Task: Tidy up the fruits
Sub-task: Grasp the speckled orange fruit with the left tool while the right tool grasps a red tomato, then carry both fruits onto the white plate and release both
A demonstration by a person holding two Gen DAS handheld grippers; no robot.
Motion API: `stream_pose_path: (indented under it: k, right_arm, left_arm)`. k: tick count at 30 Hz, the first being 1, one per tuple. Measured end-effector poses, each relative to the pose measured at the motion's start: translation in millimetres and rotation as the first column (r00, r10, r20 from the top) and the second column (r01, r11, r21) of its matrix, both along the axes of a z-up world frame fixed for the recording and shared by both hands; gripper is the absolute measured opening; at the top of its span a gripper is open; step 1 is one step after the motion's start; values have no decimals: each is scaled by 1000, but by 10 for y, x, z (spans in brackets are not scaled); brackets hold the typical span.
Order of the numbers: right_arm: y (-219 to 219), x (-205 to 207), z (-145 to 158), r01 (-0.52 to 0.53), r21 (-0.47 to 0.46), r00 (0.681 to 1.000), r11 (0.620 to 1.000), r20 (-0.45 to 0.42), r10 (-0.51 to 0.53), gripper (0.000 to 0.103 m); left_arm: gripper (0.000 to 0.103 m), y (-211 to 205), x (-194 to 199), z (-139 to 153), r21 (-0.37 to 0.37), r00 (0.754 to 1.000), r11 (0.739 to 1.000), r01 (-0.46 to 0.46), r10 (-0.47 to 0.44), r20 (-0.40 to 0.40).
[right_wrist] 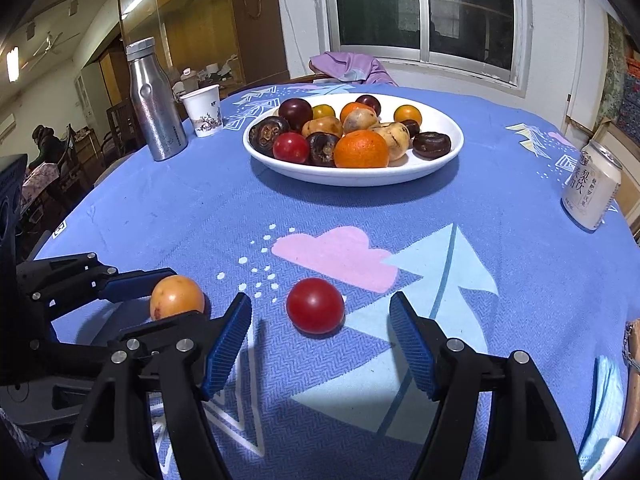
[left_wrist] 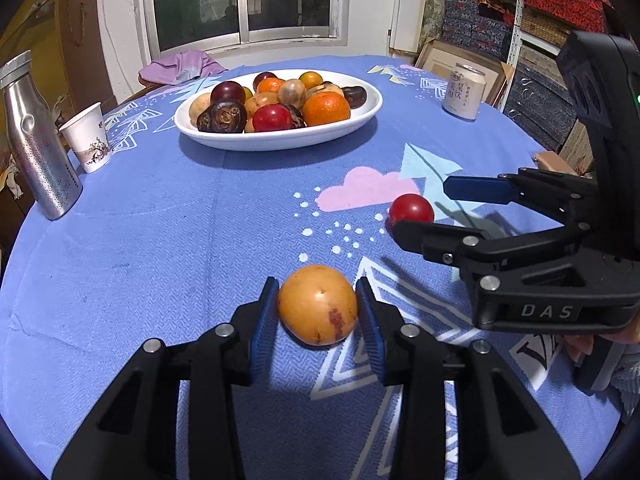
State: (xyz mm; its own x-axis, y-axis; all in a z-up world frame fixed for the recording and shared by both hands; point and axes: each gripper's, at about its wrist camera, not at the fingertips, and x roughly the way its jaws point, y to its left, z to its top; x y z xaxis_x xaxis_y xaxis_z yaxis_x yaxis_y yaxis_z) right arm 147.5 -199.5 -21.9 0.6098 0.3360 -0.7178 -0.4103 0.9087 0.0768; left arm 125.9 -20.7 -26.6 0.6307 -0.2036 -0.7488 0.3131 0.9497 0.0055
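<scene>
Gripping the yellow fruit at its widest, your left gripper pinches it; the right gripper gapes around the smooth tomato: squeeze gently.

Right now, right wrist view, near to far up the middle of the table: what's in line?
right gripper → red fruit → pink cloud print → white plate of fruit → purple cloth → window.
</scene>
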Motion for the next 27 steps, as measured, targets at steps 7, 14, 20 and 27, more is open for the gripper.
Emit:
stream_pose_path:
  k: [7,14,20,27]
  right_arm:
    - [28,69,-56,-9,-8,999,1000,-40,9,46]
    - [60,50,-62,-27,-15,999,1000,-39,27,32]
    - [58,51,-60,-27,-13,999,1000,-39,26,32]
    - [-5,51,-37,-10,3,999,1000,-33,10,32]
  left_arm:
    - [39,10,1,-9,1,1000,1000,-2,2,-4]
    - [39,10,6,-13,0,1000,1000,0,0,-4]
    - [39,10,4,-12,0,1000,1000,0,0,-1]
    - [39,17,-32,21,0,1000,1000,-7,7,30]
